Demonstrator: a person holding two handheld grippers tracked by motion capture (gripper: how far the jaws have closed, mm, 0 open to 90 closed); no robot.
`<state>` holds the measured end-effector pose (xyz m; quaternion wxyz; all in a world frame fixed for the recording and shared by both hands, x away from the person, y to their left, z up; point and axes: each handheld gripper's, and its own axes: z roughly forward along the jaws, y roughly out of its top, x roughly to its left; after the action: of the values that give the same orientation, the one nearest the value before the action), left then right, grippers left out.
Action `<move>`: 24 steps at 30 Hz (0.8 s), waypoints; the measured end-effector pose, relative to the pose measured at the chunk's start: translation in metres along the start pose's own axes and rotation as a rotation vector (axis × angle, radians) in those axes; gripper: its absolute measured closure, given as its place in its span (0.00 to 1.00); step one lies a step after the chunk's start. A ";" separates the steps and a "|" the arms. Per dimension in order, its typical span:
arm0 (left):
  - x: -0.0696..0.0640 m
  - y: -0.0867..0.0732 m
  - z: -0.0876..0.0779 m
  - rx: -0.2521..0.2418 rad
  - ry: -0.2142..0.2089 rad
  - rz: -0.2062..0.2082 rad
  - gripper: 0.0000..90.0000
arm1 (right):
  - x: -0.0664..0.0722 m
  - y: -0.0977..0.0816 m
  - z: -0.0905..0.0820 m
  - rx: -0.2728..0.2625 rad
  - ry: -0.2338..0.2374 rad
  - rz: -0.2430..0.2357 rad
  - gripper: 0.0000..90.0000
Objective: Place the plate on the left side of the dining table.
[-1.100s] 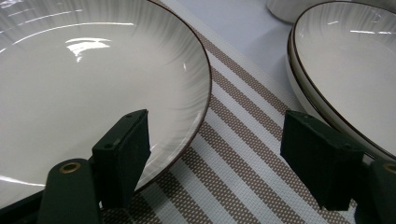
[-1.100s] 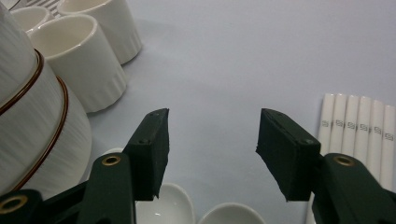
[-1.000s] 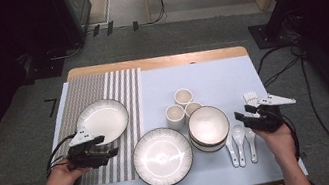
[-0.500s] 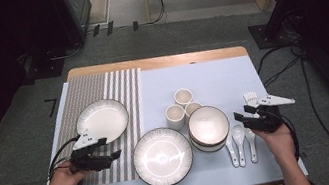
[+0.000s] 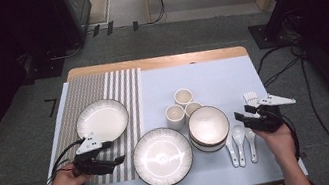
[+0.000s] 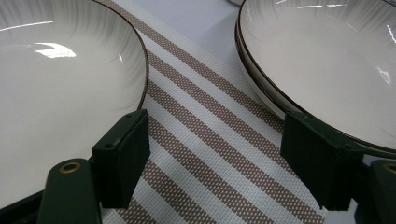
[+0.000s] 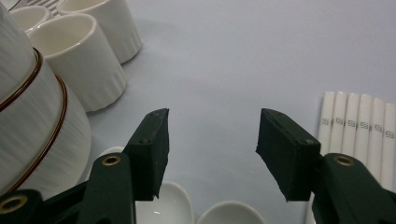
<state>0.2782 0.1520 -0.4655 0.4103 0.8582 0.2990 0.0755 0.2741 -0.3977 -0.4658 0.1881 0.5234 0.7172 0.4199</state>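
- Left gripper (image 6: 215, 154): fingers (image 6: 122, 156) apart, empty, low over the brown-striped woven placemat (image 6: 210, 140), between two dark-rimmed white ceramic plates (image 6: 56, 93).
- Right gripper (image 7: 210, 156): fingers apart, empty, above white ceramic spoons (image 7: 168, 205) on the pale blue surface (image 7: 233, 56).

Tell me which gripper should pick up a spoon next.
Right. The right gripper hangs open just above the white spoons, beside the stacked bowls. The left gripper is across the table, between two plates.
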 end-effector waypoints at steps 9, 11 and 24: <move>-0.002 -0.005 0.011 0.045 -0.024 0.021 0.27 | 0.001 0.000 0.000 -0.004 -0.003 -0.007 0.48; -0.003 -0.006 0.014 0.061 -0.023 0.038 0.27 | 0.000 0.000 0.000 -0.007 -0.003 -0.007 0.48; 0.001 -0.010 0.024 0.091 0.029 0.046 0.27 | 0.001 0.001 0.000 -0.009 0.006 -0.007 0.48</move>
<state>0.2836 0.1410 -0.4888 0.3646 0.8815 0.2881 0.0836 0.2745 -0.3967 -0.4647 0.1898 0.5187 0.7176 0.4243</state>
